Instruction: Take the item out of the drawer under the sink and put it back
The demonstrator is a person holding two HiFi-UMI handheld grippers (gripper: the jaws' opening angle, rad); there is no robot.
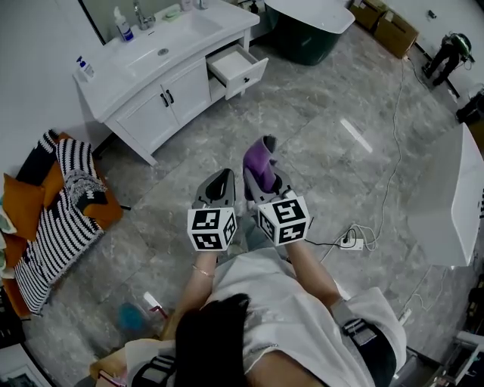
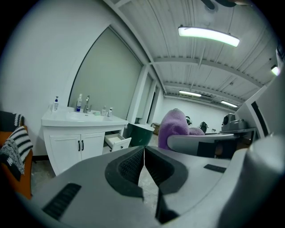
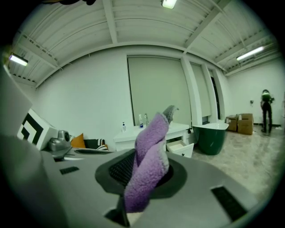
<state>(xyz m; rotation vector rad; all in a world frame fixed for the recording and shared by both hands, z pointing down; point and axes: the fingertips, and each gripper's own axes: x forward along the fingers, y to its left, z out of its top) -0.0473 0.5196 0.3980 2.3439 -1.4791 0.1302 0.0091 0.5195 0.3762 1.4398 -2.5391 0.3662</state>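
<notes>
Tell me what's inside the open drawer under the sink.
The drawer shows only a bare pale bottom; its rear is hidden under the counter. The purple cloth is outside, held in the right gripper.

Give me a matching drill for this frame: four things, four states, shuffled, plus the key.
Things
1. left tool
2. right tool
3. vanity drawer
4. striped blanket

States
A. pulled open
B. shut on the purple cloth
C. lying on orange cushions
D. shut, nothing between the jaws

Pairs: 1-D, 2-B, 3-A, 4-C
</notes>
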